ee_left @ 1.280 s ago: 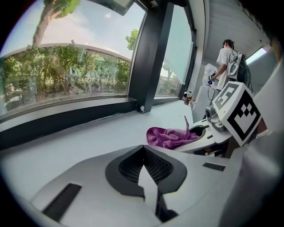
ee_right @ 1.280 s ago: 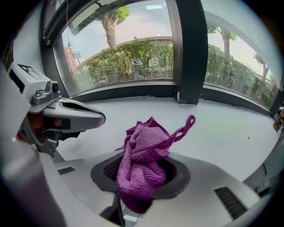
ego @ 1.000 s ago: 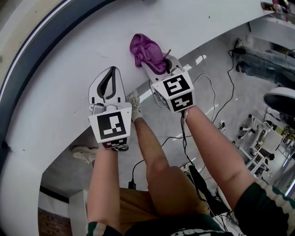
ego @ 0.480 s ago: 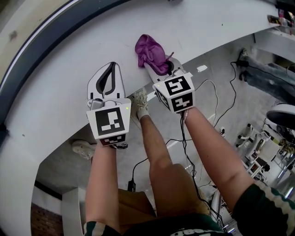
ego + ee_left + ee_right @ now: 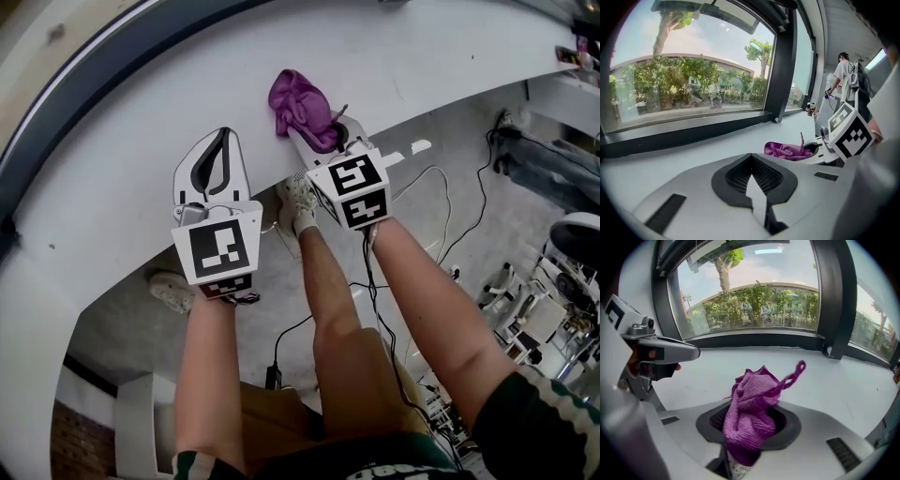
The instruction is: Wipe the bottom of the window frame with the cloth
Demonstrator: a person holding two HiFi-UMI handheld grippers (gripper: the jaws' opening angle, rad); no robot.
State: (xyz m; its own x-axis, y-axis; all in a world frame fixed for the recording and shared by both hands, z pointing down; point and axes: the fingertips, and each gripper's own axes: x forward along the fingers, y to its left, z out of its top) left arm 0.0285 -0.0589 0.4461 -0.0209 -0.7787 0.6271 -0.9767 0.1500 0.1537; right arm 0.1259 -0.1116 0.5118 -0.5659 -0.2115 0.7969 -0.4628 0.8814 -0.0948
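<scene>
- While bunched up over the sill (image 5: 141,187), the cloth (image 5: 302,108) is pinched tight in the right gripper (image 5: 323,141), poking out past its tips.
- Left gripper (image 5: 223,150) is closed on nothing, just beside it.

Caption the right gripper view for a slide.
Right gripper shut on a purple cloth over the white sill, the window frame's dark bottom rail ahead, left gripper alongside.

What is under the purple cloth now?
The white sill lies below the purple cloth, which the right gripper holds. The cloth hides the sill patch beneath it and part of the fingers.
</scene>
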